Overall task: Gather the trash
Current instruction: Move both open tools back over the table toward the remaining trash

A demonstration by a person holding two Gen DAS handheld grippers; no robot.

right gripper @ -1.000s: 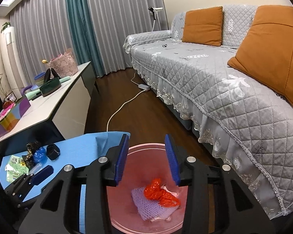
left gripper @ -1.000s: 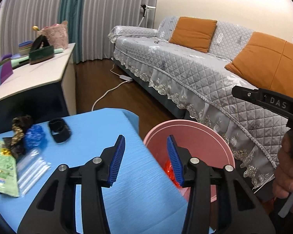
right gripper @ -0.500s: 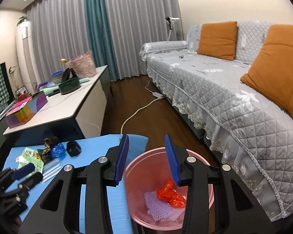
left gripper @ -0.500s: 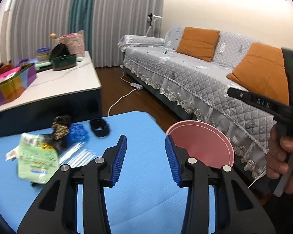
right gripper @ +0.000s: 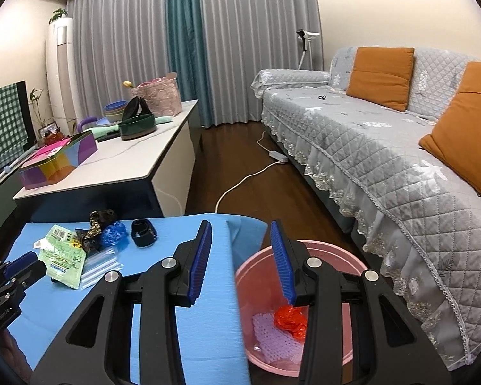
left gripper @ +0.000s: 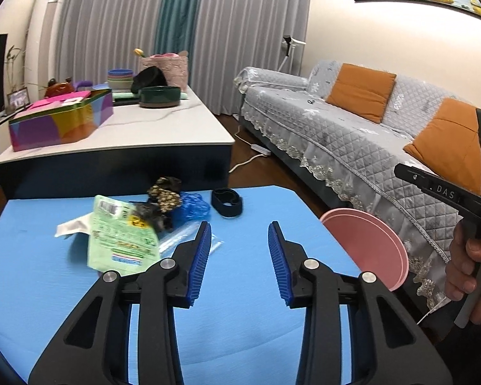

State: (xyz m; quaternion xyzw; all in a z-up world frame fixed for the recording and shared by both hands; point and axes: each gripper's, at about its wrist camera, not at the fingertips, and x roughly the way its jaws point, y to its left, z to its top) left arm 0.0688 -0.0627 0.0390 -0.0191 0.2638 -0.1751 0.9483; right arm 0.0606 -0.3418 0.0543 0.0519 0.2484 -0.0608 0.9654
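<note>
2 pieces of trash, a red crumpled wrapper [right gripper: 290,319] and a lilac foam net [right gripper: 272,340], are already lying in the pink bin [right gripper: 328,250] beside the blue table [left gripper: 247,320]. More is being left on the table: a green packet [left gripper: 122,234], a clear plastic sleeve [right gripper: 101,264], a blue wad [left gripper: 194,207], a dark patterned scrap [left gripper: 165,192] and a black band [left gripper: 227,202], clustered together. The left gripper [left gripper: 239,258] is being held wide open and empty, facing that cluster. The right gripper [right gripper: 240,261] is likewise being held spread and empty above the bin's edge. By this judgement, the task is less than half done.
</note>
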